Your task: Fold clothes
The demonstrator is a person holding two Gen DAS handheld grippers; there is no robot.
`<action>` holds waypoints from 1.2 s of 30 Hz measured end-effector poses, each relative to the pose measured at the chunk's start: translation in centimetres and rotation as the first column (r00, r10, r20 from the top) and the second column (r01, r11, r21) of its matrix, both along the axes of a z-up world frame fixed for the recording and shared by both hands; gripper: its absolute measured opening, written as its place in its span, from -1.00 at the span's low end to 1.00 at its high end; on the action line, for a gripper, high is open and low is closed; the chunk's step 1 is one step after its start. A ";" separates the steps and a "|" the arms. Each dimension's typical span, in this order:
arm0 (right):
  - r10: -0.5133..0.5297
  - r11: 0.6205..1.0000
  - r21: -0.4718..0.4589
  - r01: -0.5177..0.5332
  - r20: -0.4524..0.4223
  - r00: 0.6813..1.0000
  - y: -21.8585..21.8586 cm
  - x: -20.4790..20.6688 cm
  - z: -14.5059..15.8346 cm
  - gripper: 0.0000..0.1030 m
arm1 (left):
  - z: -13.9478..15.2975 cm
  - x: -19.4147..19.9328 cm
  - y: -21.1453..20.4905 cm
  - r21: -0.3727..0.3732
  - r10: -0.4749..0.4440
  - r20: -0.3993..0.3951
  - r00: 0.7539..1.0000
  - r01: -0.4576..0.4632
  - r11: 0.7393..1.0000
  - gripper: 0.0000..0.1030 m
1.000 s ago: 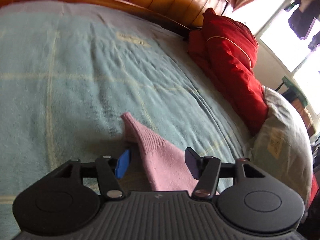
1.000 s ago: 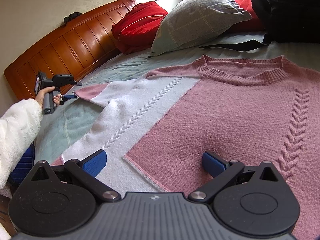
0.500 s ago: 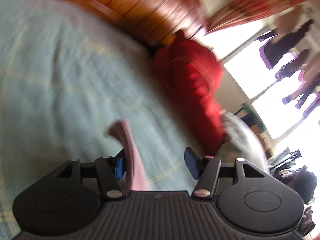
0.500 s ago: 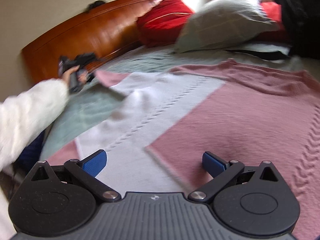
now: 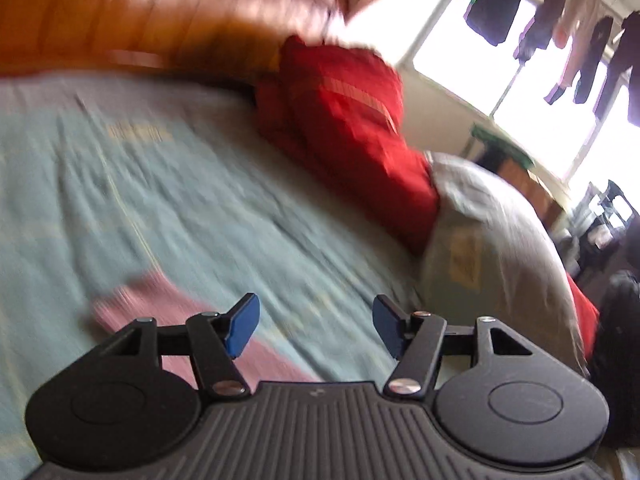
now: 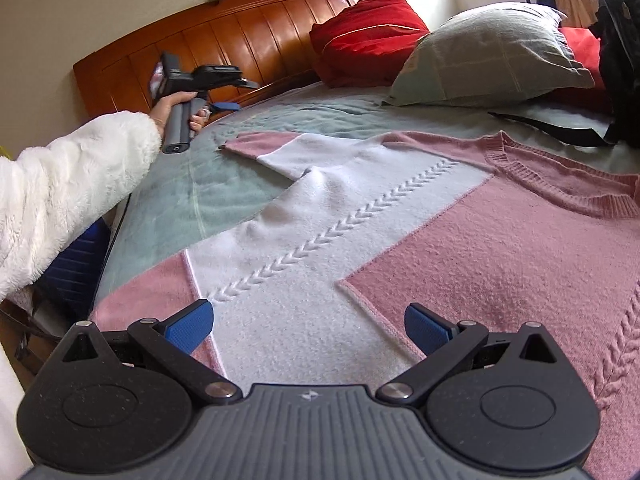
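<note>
While both the left hand-held gripper (image 5: 314, 330) and right hand-held gripper (image 6: 308, 330) gape empty, the sweater (image 6: 480, 256) lies flat, unfolded, on the bed (image 6: 224, 184), sleeve (image 6: 276, 152) toward the headboard edge.

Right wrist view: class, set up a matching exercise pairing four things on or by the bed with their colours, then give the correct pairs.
Things:
1. sweater
2. headboard
3. cushion
4. sleeve

Colours:
A. fluffy white
B. red
C. pink and white
D. orange-brown wood

Pairs: 1-C, 2-D, 3-B, 4-A
</note>
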State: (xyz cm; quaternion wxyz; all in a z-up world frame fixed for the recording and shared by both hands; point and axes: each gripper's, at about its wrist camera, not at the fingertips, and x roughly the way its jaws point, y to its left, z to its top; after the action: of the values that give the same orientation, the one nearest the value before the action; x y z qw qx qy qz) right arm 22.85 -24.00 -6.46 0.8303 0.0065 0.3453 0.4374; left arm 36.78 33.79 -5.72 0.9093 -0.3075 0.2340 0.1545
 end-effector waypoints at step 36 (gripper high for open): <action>-0.023 1.000 0.017 0.024 -0.010 1.000 -0.6 -0.2 0.6 1.00 | -2.0 -6.9 -25.7 0.522 -0.461 -0.432 0.775 0.632 0.572 0.60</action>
State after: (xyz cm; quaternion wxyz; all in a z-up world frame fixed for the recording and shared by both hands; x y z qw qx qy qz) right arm 22.67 -24.64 -5.87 0.8336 0.0197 0.3455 0.4305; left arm 29.87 8.04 -7.70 0.9221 0.1331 0.3621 -0.0292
